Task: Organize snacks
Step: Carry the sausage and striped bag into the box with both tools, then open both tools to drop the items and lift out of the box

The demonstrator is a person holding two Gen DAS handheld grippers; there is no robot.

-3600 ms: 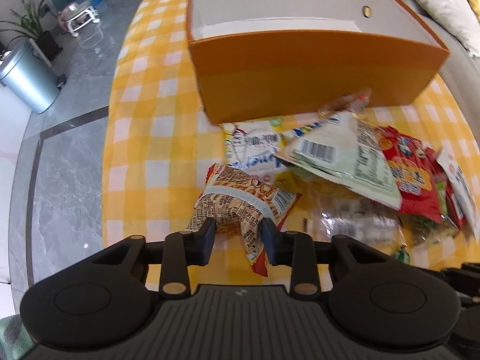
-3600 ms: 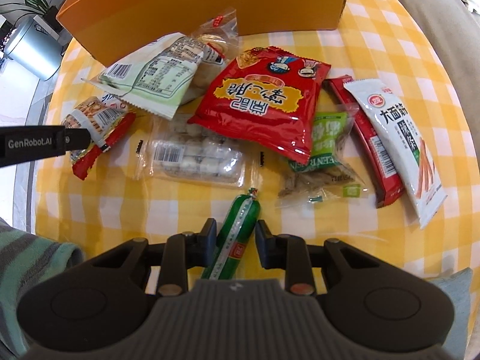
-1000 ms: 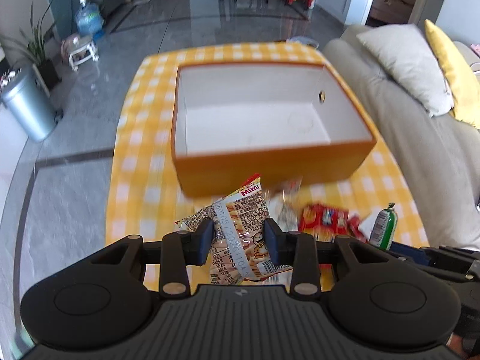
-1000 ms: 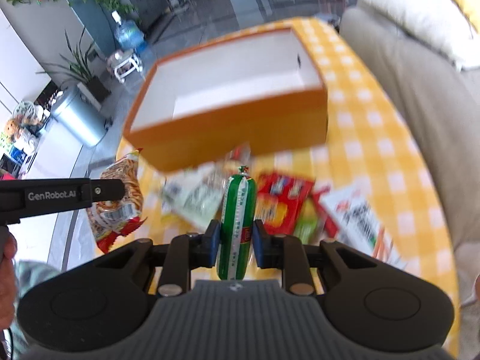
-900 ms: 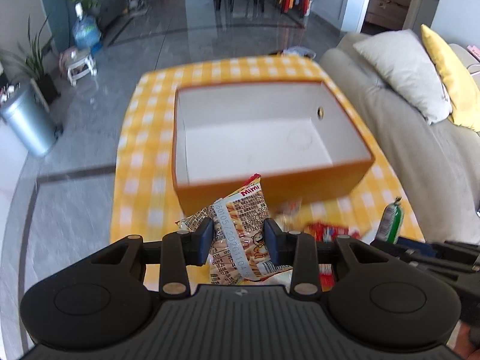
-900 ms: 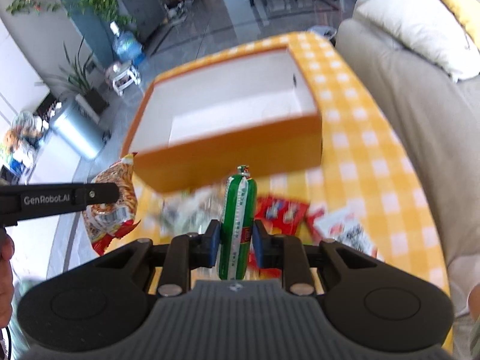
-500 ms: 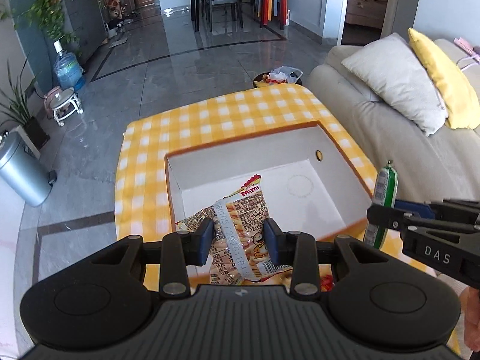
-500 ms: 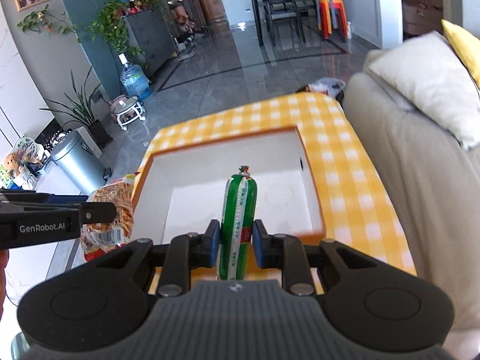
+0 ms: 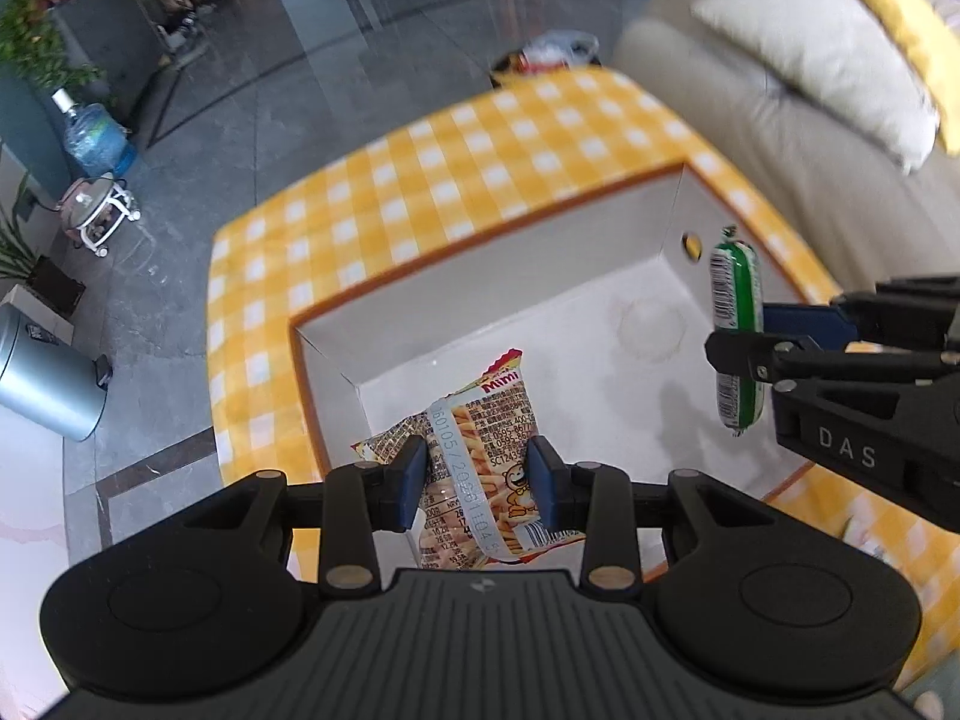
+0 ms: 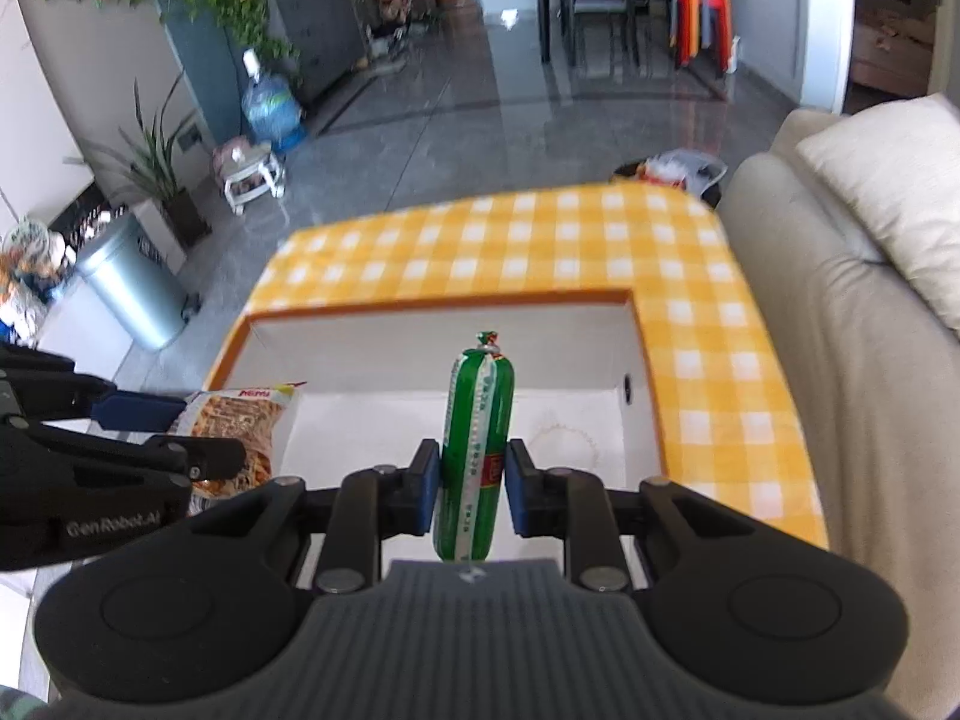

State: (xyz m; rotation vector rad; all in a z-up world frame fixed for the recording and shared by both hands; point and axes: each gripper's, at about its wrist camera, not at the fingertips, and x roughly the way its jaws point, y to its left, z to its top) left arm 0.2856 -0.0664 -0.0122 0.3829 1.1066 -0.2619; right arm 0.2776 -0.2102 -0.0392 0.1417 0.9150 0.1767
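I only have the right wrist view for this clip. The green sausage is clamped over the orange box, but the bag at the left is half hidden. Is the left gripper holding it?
Observer: Yes. The left gripper is shut on the Mimi snack bag, pinched between both pads.
Operator: Is that bag over the box yet?
Observer: Its top hangs over the white floor of the orange box, near the left corner; nothing lies in the box.
Operator: Any marking on the sausage I can't see?
Observer: The green sausage shows a barcode strip on the side facing the left camera, above and below the right gripper.
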